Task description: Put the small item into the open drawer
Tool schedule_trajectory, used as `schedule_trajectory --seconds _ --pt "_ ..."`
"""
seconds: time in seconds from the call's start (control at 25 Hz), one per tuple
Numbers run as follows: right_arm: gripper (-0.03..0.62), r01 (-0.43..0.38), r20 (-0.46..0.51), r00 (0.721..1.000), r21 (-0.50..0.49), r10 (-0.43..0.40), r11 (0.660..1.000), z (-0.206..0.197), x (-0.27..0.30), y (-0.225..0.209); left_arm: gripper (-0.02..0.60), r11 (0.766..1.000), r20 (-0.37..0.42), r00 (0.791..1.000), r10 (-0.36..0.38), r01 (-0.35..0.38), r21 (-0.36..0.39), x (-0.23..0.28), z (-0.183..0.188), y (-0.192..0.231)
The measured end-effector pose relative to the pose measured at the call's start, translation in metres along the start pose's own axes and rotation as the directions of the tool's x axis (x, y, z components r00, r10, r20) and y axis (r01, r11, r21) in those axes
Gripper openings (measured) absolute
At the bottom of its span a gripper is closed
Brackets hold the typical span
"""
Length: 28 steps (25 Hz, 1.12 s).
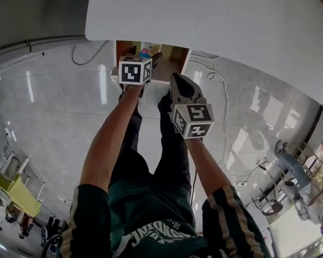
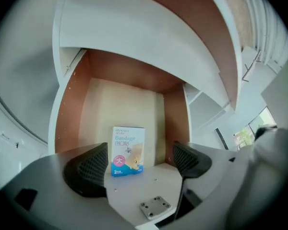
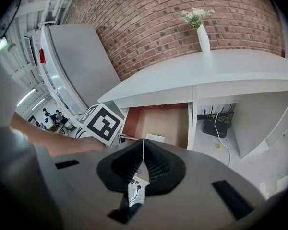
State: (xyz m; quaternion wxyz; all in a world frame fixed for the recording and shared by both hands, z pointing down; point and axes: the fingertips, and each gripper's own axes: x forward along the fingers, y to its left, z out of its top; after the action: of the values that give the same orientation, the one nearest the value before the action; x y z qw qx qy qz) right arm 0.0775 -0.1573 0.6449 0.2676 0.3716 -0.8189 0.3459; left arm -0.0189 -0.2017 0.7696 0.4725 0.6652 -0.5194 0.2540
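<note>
The small item is a light-blue bandage box (image 2: 128,150). It lies on the floor of the open wooden drawer (image 2: 120,99), near its front edge, and shows as a small coloured patch (image 1: 145,52) from the head view. My left gripper (image 2: 140,153) hangs over the drawer's front with its jaws wide open. The box lies beyond and between them, touched by neither pad. My right gripper (image 3: 143,143) is shut and empty, held back from the drawer (image 3: 158,121) and to its right (image 1: 176,79).
The white tabletop (image 1: 204,15) overhangs the drawer. On it stands a vase of flowers (image 3: 201,35) against a brick wall. A router (image 3: 212,126) and cables (image 1: 218,82) lie on the floor to the right. A grey cabinet (image 3: 77,66) stands to the left.
</note>
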Motion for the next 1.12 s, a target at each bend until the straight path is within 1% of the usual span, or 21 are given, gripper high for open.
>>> schedule_trajectory --seconds 0.12,0.24,0.32,0.36,0.52,0.56,0.6,0.64,0.8,0.92,1.0,1.12 --pt "0.026 0.002 0.004 1.000 -0.008 -0.002 1.000 0.003 -0.006 0.005 0.422 0.999 0.007 1.000 -0.011 0.011 0.043 -0.019 -0.005 -0.007" --pt "0.026 0.008 0.019 1.000 -0.011 -0.008 1.000 0.009 -0.014 0.013 0.419 0.998 0.021 0.999 -0.027 0.025 0.062 -0.040 -0.003 -0.013" --pt "0.025 0.013 0.029 1.000 -0.017 -0.012 1.000 0.012 -0.019 0.018 0.404 0.996 0.025 0.999 -0.041 0.039 0.080 -0.053 -0.002 -0.019" --pt "0.025 0.015 0.032 0.999 -0.019 -0.015 1.000 0.012 -0.020 0.020 0.378 0.995 0.028 0.999 -0.044 0.042 0.092 -0.059 -0.002 -0.021" --pt "0.025 0.022 0.042 0.999 -0.012 -0.022 1.000 0.012 -0.027 0.028 0.222 0.992 0.058 0.997 -0.045 0.038 0.122 -0.085 -0.005 -0.026" --pt "0.025 0.024 0.046 0.999 -0.012 -0.023 1.000 0.014 -0.029 0.030 0.167 0.991 0.063 0.997 -0.044 0.035 0.127 -0.091 -0.005 -0.027" --pt "0.026 0.026 0.051 0.998 -0.014 -0.025 1.000 0.015 -0.031 0.033 0.092 0.991 0.063 0.997 -0.041 0.033 0.132 -0.096 -0.006 -0.027" --pt "0.026 0.027 0.055 0.998 -0.018 -0.026 0.999 0.017 -0.032 0.035 0.060 0.990 0.061 0.997 -0.040 0.031 0.137 -0.101 -0.006 -0.027" --pt "0.026 0.014 0.074 0.997 -0.047 -0.011 0.999 0.038 -0.044 0.058 0.023 0.984 0.085 0.996 -0.029 0.013 0.178 -0.134 0.001 -0.030" --pt "0.026 0.000 0.084 0.996 -0.066 0.005 0.998 0.054 -0.059 0.077 0.020 0.979 0.104 0.994 -0.033 0.011 0.202 -0.165 0.008 -0.034" --pt "0.026 0.002 0.089 0.996 -0.070 0.004 0.998 0.057 -0.065 0.079 0.018 0.974 0.117 0.992 -0.035 0.008 0.226 -0.178 0.010 -0.035" --pt "0.026 0.015 0.120 0.993 -0.048 -0.009 0.999 0.070 -0.070 0.074 0.018 0.962 0.152 0.987 -0.049 0.006 0.274 -0.189 0.027 -0.041"
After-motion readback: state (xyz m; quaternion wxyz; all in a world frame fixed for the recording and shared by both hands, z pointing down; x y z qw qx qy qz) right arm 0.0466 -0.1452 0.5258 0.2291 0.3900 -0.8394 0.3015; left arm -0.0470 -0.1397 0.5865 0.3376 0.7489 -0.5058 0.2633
